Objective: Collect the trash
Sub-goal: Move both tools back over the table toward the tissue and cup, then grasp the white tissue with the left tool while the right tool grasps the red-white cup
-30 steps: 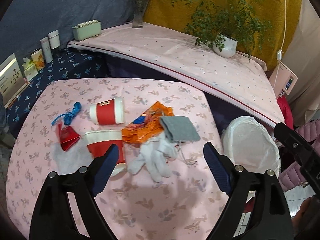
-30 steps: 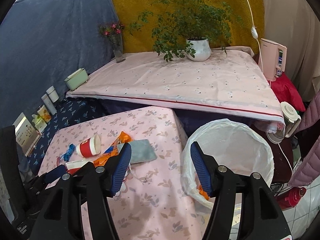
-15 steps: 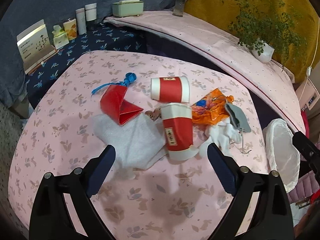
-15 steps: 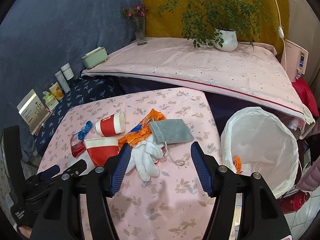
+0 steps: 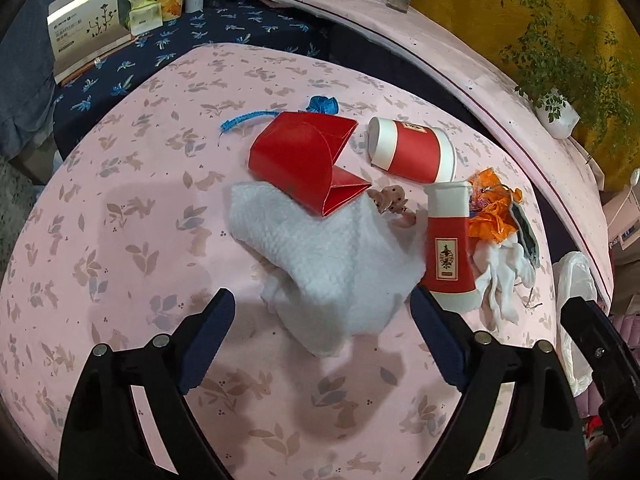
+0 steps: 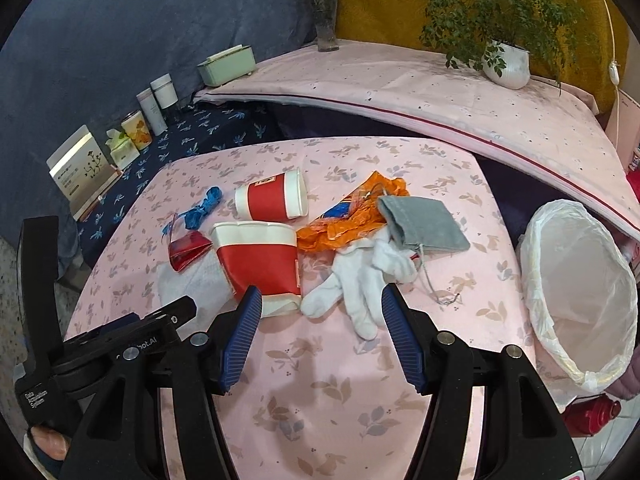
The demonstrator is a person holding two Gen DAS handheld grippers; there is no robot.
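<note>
We judge the task to be near its start: almost all trash still lies on the pink table (image 6: 320,380). In the centre of the right wrist view we see two red paper cups (image 6: 260,264) (image 6: 272,200), an orange wrapper (image 6: 352,216), a white glove (image 6: 360,280), a grey pouch (image 6: 424,220), a red folded carton (image 6: 188,248) and a blue string (image 6: 204,204). The white paper towel (image 5: 332,256) fills the centre of the left wrist view. The lined bin (image 6: 580,292) stands at the right edge; what it holds we cannot tell.

Our left gripper (image 5: 320,328) is spread but closing a little, with the towel's near edge between the jaws, not yet pinched. Our right gripper (image 6: 320,332) is spread and holds nothing, just before the glove.

The nearer cup carries a label with red characters, which we cannot read. The left gripper's body, at lower left in the right wrist view, shows "Data Acquisition System".
</note>
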